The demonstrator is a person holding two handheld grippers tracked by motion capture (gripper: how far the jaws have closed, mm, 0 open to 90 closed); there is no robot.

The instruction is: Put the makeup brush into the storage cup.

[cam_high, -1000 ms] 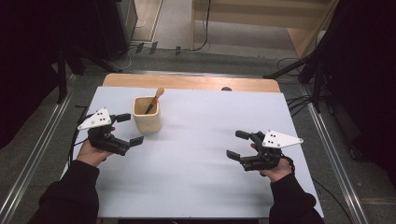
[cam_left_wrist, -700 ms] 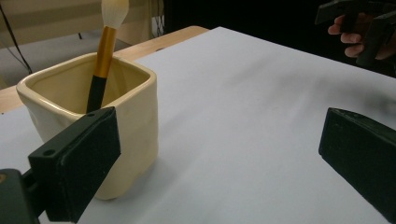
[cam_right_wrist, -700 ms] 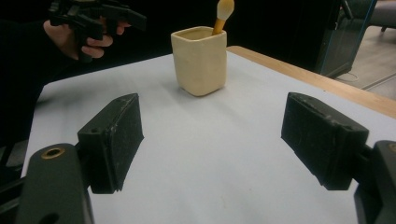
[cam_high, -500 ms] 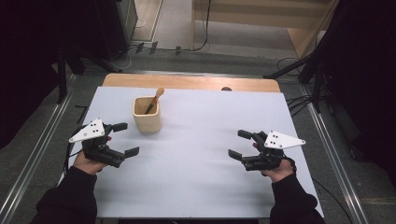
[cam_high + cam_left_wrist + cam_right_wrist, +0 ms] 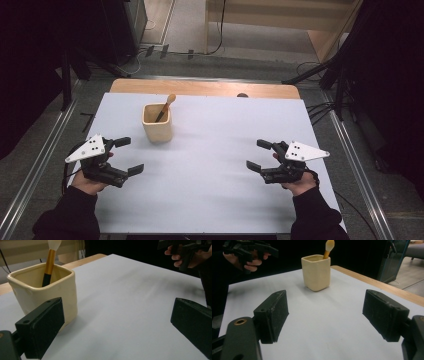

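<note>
Left gripper [image 5: 129, 156], black two-jaw tool with grey three-cornered plate on top, held in the person's left hand [image 5: 89, 181] at the near left of the white table sheet [image 5: 215, 165]. Jaws spread wide, nothing between them, pads touching nothing. Jaws point toward table centre.

Cream square ceramic cup [image 5: 157, 122] stands upright on the sheet, left of centre, toward the far side, just beyond the left gripper and apart from it. In left gripper view the cup [image 5: 45, 290] sits behind the left-hand jaw; gap between jaw and cup can't be told exactly there, high view shows them apart. Makeup brush with black-and-gold handle and pale bristle tip [image 5: 165, 107] leans inside the cup, tip up, tilted to the far right; same brush [image 5: 50, 260] against the cup's inner wall.

Right gripper [image 5: 260, 155], same build, in the person's right hand [image 5: 299, 184] at the near right of the sheet, well apart from the cup. Jaws wide apart, empty, touching nothing. Right gripper view: cup [image 5: 316, 272] straight ahead between the two jaws, far off, brush tip [image 5: 329, 245] sticking above rim.

Bare wooden table edge [image 5: 200, 88] beyond the sheet.
</note>
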